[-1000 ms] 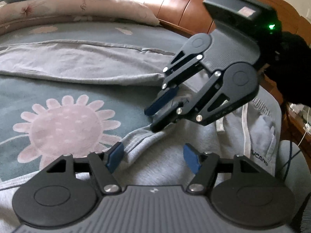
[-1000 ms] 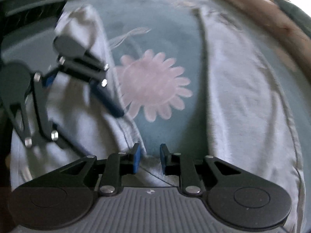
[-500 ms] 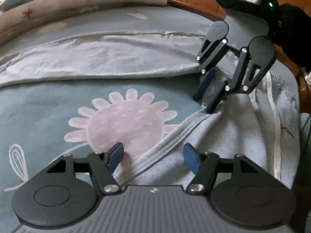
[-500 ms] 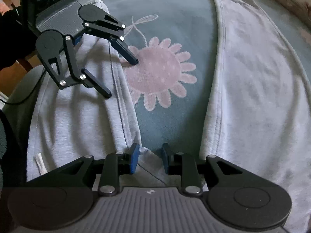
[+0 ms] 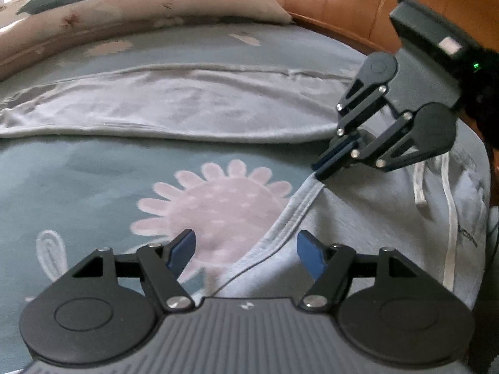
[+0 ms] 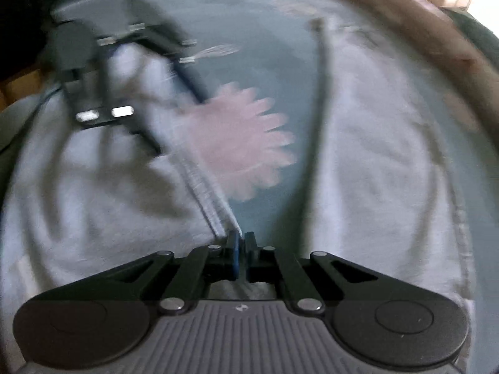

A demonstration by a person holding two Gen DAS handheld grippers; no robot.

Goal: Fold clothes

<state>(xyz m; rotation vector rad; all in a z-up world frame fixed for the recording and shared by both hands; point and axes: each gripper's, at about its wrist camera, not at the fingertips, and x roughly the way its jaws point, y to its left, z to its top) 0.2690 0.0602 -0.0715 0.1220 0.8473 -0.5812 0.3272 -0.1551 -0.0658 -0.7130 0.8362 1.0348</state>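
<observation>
Grey trousers (image 5: 358,218) lie spread on the bed (image 5: 78,171). The right gripper (image 5: 327,163) has its jaws closed on the inner leg seam; the left gripper (image 5: 246,249) hangs open over the same seam. The blurred right view seems to agree. Close the left jaws squarely, then lift both together, keeping the seam taut.
</observation>
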